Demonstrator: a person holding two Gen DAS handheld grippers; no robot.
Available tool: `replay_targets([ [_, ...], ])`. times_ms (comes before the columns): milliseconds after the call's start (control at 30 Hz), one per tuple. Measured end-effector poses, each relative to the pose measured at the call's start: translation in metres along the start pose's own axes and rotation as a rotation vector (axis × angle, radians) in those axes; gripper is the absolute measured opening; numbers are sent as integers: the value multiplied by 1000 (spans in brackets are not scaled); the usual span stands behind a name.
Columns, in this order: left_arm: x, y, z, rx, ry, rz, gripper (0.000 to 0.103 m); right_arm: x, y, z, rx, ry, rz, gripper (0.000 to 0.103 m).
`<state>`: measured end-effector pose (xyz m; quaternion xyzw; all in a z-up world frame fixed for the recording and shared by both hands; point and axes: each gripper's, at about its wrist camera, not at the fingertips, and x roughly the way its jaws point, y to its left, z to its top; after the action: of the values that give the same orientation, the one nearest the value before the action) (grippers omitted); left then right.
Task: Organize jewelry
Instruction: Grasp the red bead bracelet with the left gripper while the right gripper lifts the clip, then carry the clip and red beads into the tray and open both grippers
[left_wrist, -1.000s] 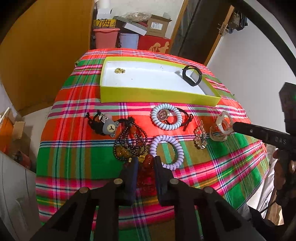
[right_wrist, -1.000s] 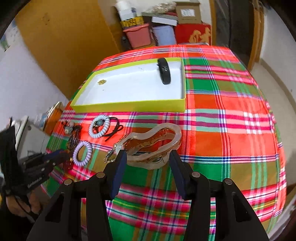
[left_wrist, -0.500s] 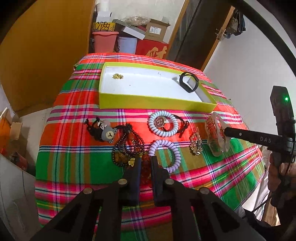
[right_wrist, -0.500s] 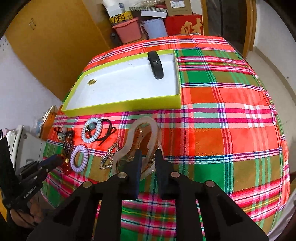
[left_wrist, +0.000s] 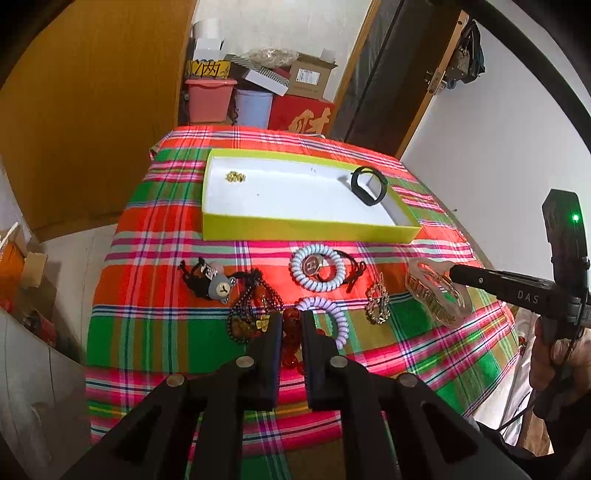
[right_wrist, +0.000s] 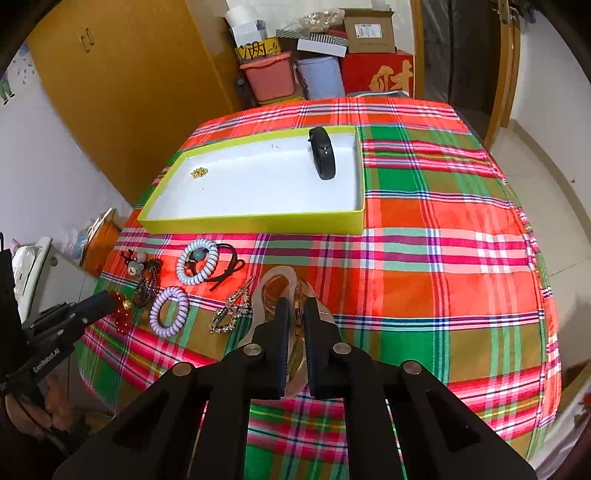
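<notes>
The red bead bracelet (left_wrist: 289, 334) sits pinched between the narrowed fingers of the left gripper (left_wrist: 291, 325), at the near edge of the plaid cloth (right_wrist: 443, 266). The right gripper (right_wrist: 295, 314) is closed on the clear hair claw (right_wrist: 280, 291), just beside a gold clip (right_wrist: 231, 312). Two coil hair ties, purple (left_wrist: 334, 319) and white (left_wrist: 317, 266), a dark bead necklace (left_wrist: 255, 299) and a bear charm (left_wrist: 221, 290) lie between them. Behind, the yellow box (left_wrist: 310, 229) holds a black band (left_wrist: 369, 184) and a small gold piece (left_wrist: 235, 177)
</notes>
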<state>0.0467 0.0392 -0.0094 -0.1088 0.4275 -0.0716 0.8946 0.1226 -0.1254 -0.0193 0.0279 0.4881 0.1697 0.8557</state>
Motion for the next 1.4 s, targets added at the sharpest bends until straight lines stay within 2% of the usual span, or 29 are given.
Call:
replay_targets([
  [400,-12,-3,11,1,-34,7,9,-19,3,2,-13,-51,15,8],
  [767,-14,2,43,11,-90,16,10,-23,5,21,-32,-96,27,8],
  [1033,0,14,70,1,-108,31,10,-21,3,45,-39,-136,23,8],
  [1400,25,25,99,-2,-111,46,10,-1,-5,72,-43,-147,8,8],
])
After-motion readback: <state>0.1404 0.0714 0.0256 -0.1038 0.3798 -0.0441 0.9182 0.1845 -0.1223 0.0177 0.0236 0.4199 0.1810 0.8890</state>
